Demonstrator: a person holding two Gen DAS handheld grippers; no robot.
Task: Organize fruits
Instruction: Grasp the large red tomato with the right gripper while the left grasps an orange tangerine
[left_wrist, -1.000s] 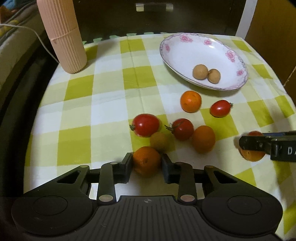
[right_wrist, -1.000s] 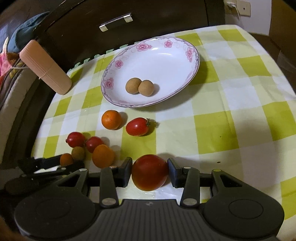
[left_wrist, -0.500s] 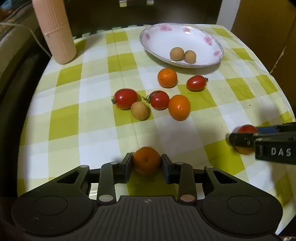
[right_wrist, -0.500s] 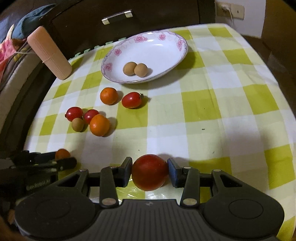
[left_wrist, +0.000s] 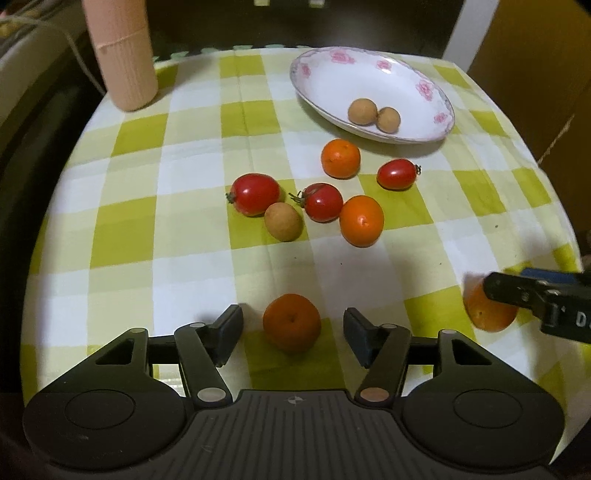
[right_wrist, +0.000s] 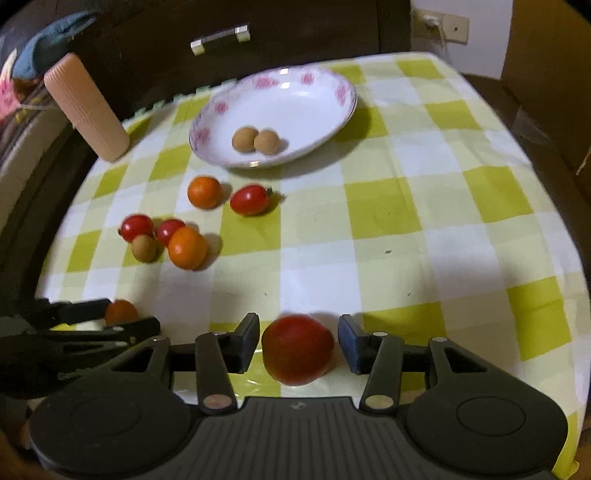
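Note:
My left gripper (left_wrist: 293, 332) is open. A small orange (left_wrist: 291, 322) lies on the checked cloth between its spread fingers, touching neither. My right gripper (right_wrist: 297, 345) is open too, with a large red tomato (right_wrist: 297, 349) lying between its fingers near the front edge. The white flowered plate (left_wrist: 332, 74) at the back holds two brown longans (left_wrist: 363, 111). On the cloth in the middle lie two oranges (left_wrist: 361, 220), three small tomatoes (left_wrist: 255, 194) and one longan (left_wrist: 283, 221).
A ribbed pink cylinder (left_wrist: 120, 55) stands at the back left corner. A dark cabinet with a metal handle (right_wrist: 219, 37) is behind the table. The right gripper's finger (left_wrist: 517, 291) shows at the right edge of the left wrist view.
Both grippers have opened and let go of their fruits: the orange and the large tomato now rest on the cloth near the front edge.

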